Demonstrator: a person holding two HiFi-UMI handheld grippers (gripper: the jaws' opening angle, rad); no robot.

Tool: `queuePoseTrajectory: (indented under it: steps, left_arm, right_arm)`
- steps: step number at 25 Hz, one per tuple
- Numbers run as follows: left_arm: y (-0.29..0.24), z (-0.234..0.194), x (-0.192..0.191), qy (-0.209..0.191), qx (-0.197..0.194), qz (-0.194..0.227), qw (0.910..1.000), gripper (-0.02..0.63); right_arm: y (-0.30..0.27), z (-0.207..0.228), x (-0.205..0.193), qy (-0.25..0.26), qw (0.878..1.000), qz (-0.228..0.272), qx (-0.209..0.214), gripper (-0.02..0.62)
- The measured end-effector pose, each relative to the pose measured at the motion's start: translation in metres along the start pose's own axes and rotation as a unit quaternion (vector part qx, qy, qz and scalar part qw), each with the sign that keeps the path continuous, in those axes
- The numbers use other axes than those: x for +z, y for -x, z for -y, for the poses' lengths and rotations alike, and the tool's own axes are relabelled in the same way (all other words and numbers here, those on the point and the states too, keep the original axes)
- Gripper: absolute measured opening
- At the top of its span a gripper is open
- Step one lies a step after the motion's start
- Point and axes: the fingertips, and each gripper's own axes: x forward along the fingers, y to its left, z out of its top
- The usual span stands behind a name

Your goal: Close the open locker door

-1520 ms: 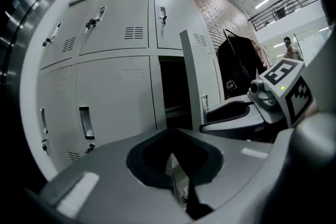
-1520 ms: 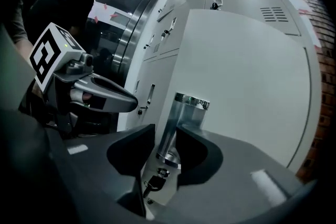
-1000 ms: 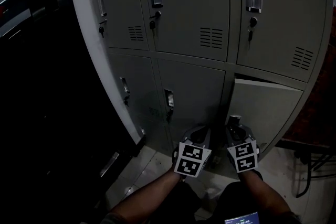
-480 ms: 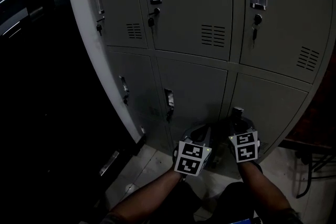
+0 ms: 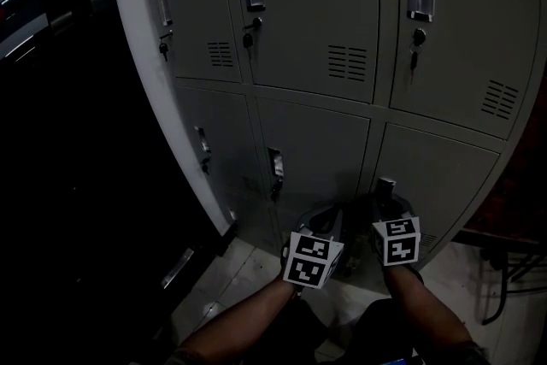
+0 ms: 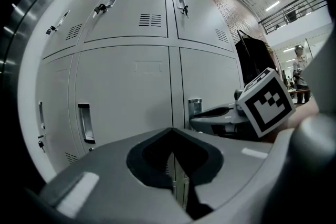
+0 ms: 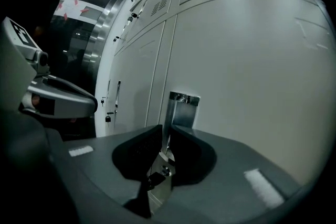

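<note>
Obs.: the bottom-right locker door (image 5: 438,184) of the locker bank (image 5: 308,4) sits level with its neighbours. From the head view no dark gap shows along its top or hinge edge. In the right gripper view the door face (image 7: 252,76) runs flat and unbroken to the frame seam.

Right tool (image 5: 386,201): low against that door, jaws drawn in on the metal handle (image 7: 181,107), whose plate stands up between them. The left gripper view shows the same, with the right tool (image 6: 223,113) reaching in to the handle (image 6: 195,106).

Left tool (image 6: 171,131): jaws pressed together with nothing between them, held just off the neighbouring bottom-centre door and touching nothing that I can see.

Status, my judgement: the closing itself looks done or all but done. Whether the latch has caught cannot be told from here. Remaining: perhaps a last firm push to seat it, then let go of the handle and draw the right tool clear.
</note>
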Motion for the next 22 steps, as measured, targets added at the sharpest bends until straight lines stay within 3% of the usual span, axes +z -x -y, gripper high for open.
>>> queuePoseTrajectory:
  steps: [10,14,22]
  left_arm:
    - [0.0,-0.001,-0.004,0.016,-0.003,-0.002,0.9999,0.002]
    - [0.002,0.003,-0.003,0.022,-0.005,0.001,0.9997,0.002]
    - [0.01,0.046,0.011,0.017,-0.036,0.015,0.9991,0.002]
  right_arm:
    - [0.006,0.004,-0.001,-0.117,0.992,0.029,0.023,0.086]
    - [0.02,0.006,0.001,-0.106,0.993,0.036,0.029,0.129]
    - [0.086,0.013,0.002,-0.053,0.995,0.047,0.066,0.109]
